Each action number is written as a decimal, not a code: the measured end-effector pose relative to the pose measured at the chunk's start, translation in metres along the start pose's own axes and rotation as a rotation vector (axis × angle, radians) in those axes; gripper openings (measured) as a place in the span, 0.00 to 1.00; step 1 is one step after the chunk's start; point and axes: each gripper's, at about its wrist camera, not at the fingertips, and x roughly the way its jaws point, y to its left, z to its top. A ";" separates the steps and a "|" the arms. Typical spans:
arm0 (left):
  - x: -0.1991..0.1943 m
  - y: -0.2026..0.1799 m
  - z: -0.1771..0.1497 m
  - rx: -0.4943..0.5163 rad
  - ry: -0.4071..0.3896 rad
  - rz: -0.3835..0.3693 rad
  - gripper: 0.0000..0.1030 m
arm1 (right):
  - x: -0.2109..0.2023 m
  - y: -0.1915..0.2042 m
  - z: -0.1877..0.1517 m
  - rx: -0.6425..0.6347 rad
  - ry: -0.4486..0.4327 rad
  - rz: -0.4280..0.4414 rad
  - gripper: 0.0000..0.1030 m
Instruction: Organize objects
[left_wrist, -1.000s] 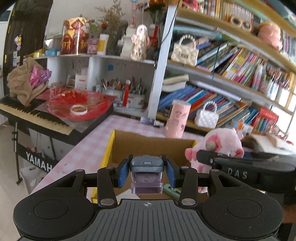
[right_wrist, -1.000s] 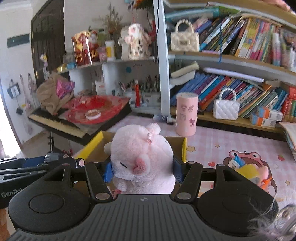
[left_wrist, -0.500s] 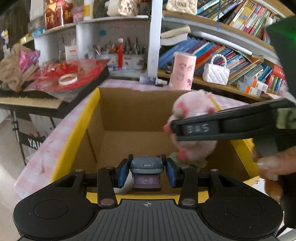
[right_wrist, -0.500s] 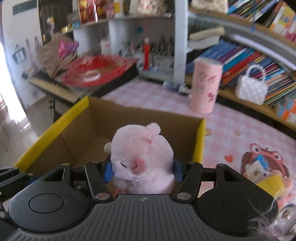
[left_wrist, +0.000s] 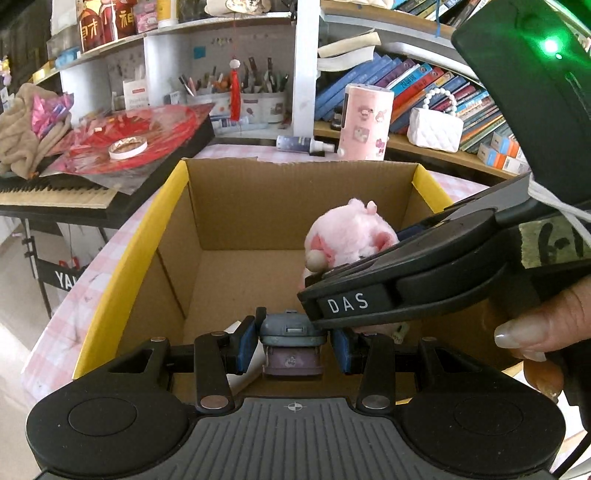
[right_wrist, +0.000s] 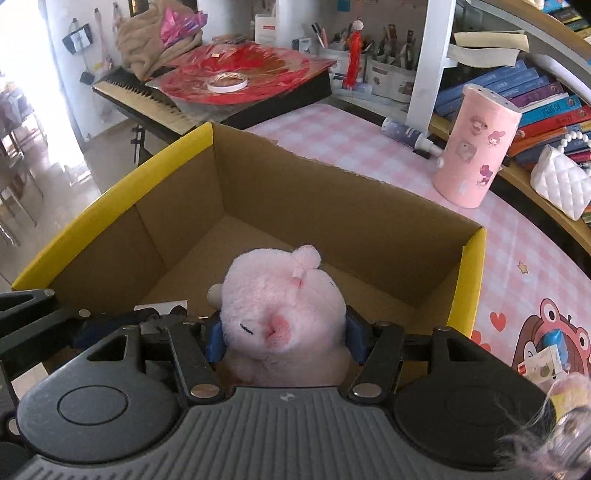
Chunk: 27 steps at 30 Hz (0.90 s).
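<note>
An open cardboard box with yellow rims (left_wrist: 129, 254) (right_wrist: 110, 206) stands on the pink checked table. My left gripper (left_wrist: 291, 345) is shut on a small grey and purple toy (left_wrist: 291, 347) and holds it over the box's near edge. My right gripper (right_wrist: 284, 338) is shut on a pink plush pig (right_wrist: 284, 314) and holds it inside the box near the right wall. The pig also shows in the left wrist view (left_wrist: 347, 236), with the right gripper's body crossing above the left one.
A pink cylinder with stickers (right_wrist: 476, 147) and a spray bottle (right_wrist: 406, 133) stand beyond the box. A keyboard with red wrapping and a tape roll (right_wrist: 227, 81) is at the left. Bookshelves and a white handbag (right_wrist: 561, 184) are behind. Small items lie on the mat at right (right_wrist: 546, 354).
Both grippers have moved forward and down over the box with their loads. The plush pig has gone lower into the box. Both grips are unchanged.
</note>
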 end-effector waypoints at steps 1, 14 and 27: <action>0.000 0.000 0.000 0.000 -0.002 0.002 0.40 | 0.000 0.000 0.000 -0.001 0.004 0.000 0.59; -0.046 0.011 0.002 -0.046 -0.146 0.035 0.67 | -0.058 0.006 0.001 0.063 -0.198 0.003 0.77; -0.114 0.027 -0.020 -0.086 -0.288 0.092 0.84 | -0.146 0.034 -0.047 0.154 -0.459 -0.181 0.78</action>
